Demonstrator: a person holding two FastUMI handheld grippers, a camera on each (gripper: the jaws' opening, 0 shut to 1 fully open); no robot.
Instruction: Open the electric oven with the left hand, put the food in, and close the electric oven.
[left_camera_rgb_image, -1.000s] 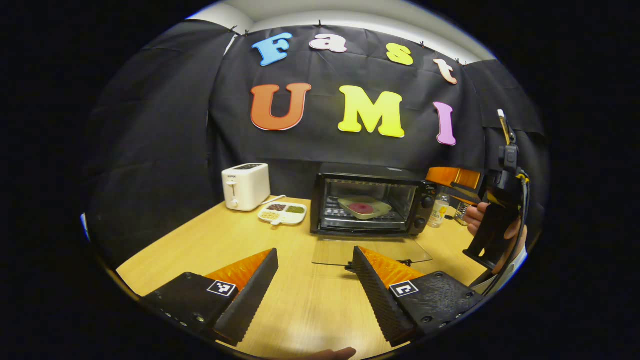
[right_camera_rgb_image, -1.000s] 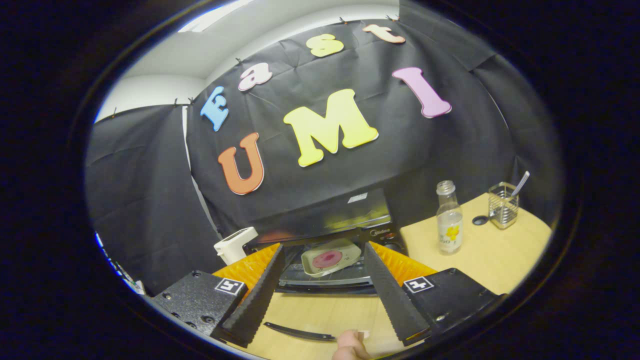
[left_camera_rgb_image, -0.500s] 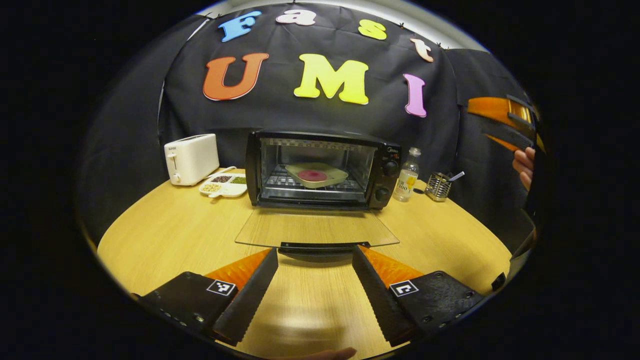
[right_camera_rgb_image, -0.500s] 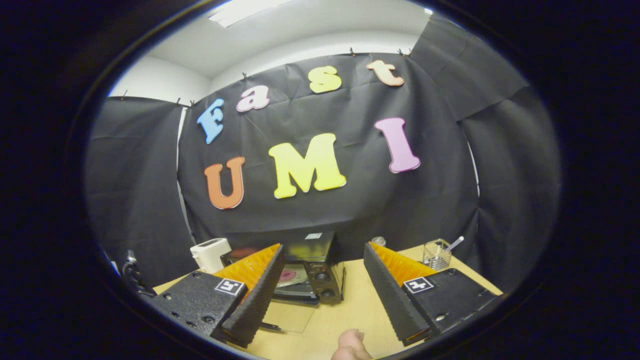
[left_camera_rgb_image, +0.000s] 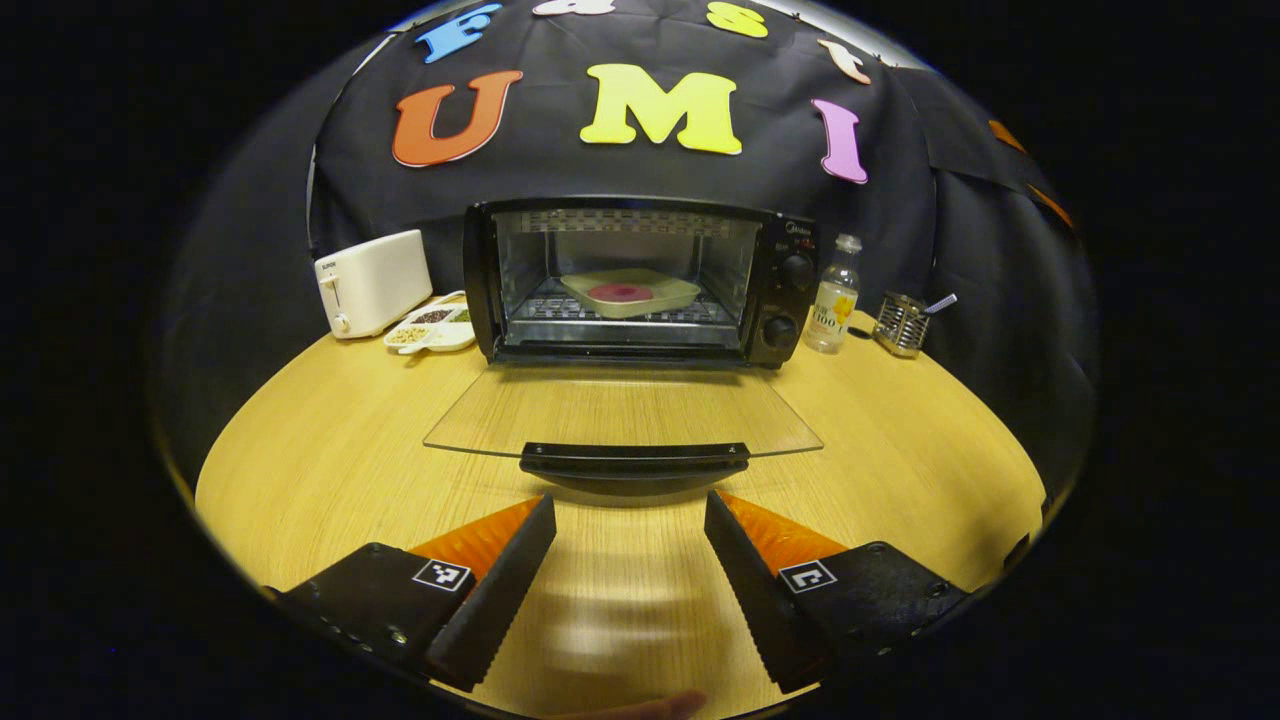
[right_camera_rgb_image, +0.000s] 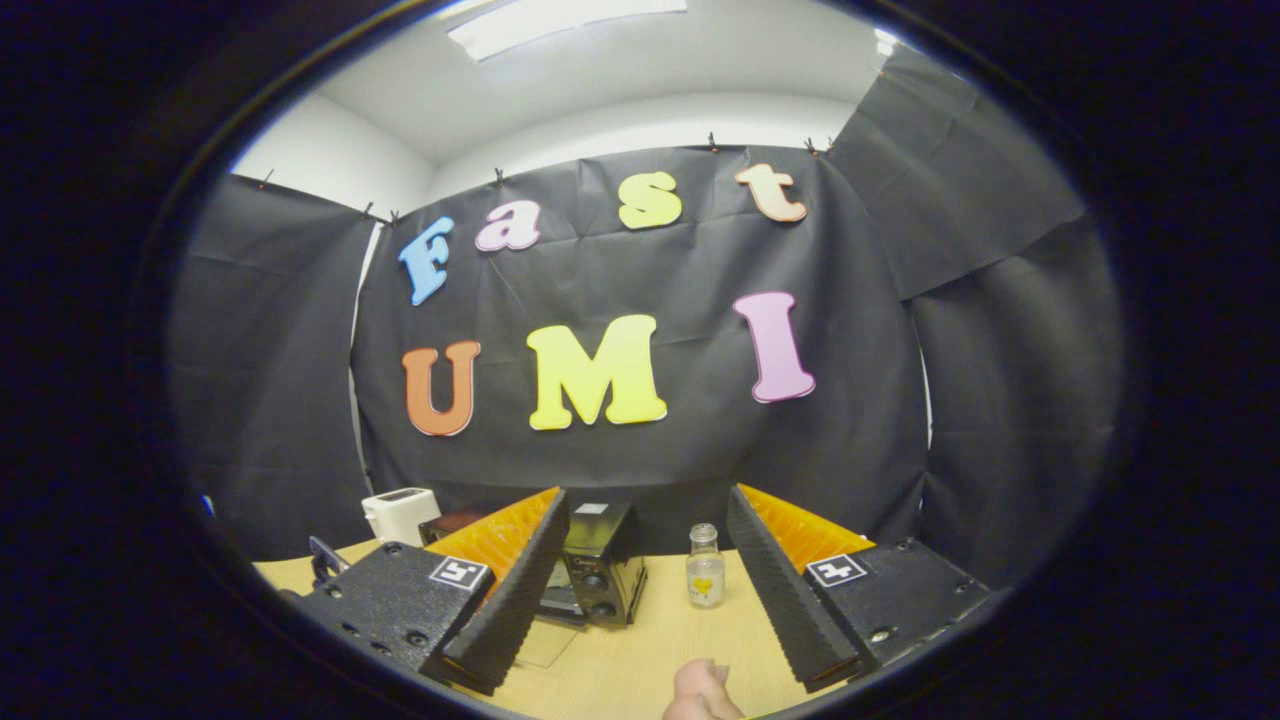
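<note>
oven: the electric oven (left_camera_rgb_image: 640, 282) stands at the back of the wooden surface (left_camera_rgb_image: 330, 450), its glass door (left_camera_rgb_image: 620, 410) folded down flat toward the camera.
food: a tray of food (left_camera_rgb_image: 628, 292) sits on the rack inside the oven.
left claw: the left claw (left_camera_rgb_image: 628, 515) hangs just short of the door handle (left_camera_rgb_image: 634, 460), jaws spread, holding nothing.
right claw: the right claw (right_camera_rgb_image: 648, 545) is raised and well back from the oven, jaws apart and empty.
step: food looks placed; closing the door is what remains.
handling: glass pane stiff, fragile, likely slick; hinged, so it should swing up lightly.
hold: the handle bar at mid-span, or push up from under it.
nearby: toaster (left_camera_rgb_image: 372, 282), snack dish (left_camera_rgb_image: 432, 330), bottle (left_camera_rgb_image: 834, 308), wire cup (left_camera_rgb_image: 902, 322).
</note>
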